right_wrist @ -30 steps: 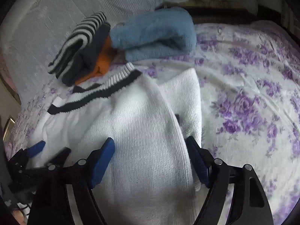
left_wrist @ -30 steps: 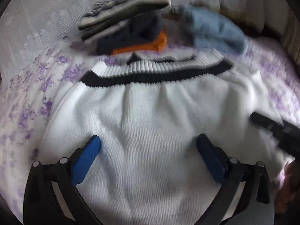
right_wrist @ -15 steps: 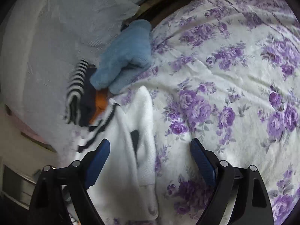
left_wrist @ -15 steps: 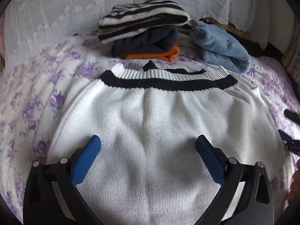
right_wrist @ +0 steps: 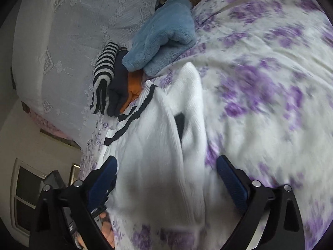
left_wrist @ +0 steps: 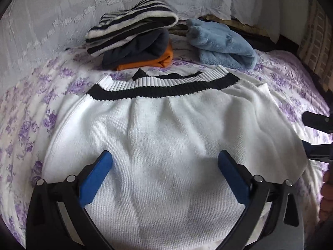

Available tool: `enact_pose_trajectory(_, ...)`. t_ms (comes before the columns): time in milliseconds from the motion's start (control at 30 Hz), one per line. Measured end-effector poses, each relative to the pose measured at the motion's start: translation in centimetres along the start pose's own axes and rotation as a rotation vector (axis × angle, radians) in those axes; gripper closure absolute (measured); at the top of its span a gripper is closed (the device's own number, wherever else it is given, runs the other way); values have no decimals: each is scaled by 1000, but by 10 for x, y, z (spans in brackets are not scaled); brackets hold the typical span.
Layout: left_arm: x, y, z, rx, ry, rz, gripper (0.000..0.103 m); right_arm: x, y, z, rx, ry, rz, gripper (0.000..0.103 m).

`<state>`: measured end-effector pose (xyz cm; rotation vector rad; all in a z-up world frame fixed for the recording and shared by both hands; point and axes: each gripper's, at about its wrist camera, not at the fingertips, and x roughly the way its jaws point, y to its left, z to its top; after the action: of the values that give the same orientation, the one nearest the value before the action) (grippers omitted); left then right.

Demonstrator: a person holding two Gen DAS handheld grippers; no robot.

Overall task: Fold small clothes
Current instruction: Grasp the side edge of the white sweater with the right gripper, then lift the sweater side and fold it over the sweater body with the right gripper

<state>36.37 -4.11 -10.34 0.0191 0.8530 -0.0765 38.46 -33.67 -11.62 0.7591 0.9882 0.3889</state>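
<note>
A white knit sweater point(left_wrist: 166, 129) with a black band point(left_wrist: 162, 87) along its ribbed far edge lies flat on the floral bedspread point(left_wrist: 31, 125). My left gripper point(left_wrist: 165, 164) hovers open over the sweater's near half, its blue pads apart and pressing nothing. My right gripper point(left_wrist: 310, 134) shows at the right edge of the left wrist view, beside the sweater's right side. In the right wrist view the picture is rolled; the right gripper point(right_wrist: 166, 168) has its jaws opening wide, and the folded-over side of the sweater point(right_wrist: 154, 166) lies below and between them, unpinched.
Beyond the sweater sits a stack of folded clothes point(left_wrist: 133, 29): striped on top, dark blue, then orange. A light blue fleece piece point(left_wrist: 222, 45) lies to its right. White lace fabric point(left_wrist: 62, 10) rises behind. A person's hand point(left_wrist: 326, 198) shows at the right edge.
The right gripper rolled and shifted along the sweater's right side while its jaws spread wider. The left gripper stayed open over the sweater, barely moving.
</note>
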Motion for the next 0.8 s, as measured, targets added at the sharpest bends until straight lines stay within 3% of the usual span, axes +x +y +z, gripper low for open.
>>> enact_pose_trajectory(167, 7, 4, 23, -77, 40, -27, 4, 34, 6, 35, -33, 19, -13, 5)
enact_pose_trajectory(267, 26, -10, 40, -68, 82, 27, 4, 39, 10, 37, -86, 9, 11, 7)
enact_pose_trajectory(333, 41, -20, 41, -67, 99, 43, 4, 39, 12, 33, -119, 21, 33, 17)
enact_pose_trajectory(433, 44, -35, 29, -9, 25, 112, 4, 39, 10, 29, -116, 43, 70, 29)
enact_pose_trajectory(533, 43, -29, 29, -19, 29, 68, 4, 38, -1, 30, -76, 33, 36, 53)
enact_pose_trajectory(567, 43, -26, 29, -34, 32, 52, 4, 37, -7, 29, -55, 30, 24, 66)
enact_pose_trajectory(600, 43, -26, 29, -35, 31, 49, 4, 37, -11, 29, -39, 29, 25, 70)
enact_pose_trajectory(800, 42, -29, 28, -24, 26, 56, 4, 31, -13, 20, -50, 26, 43, 70)
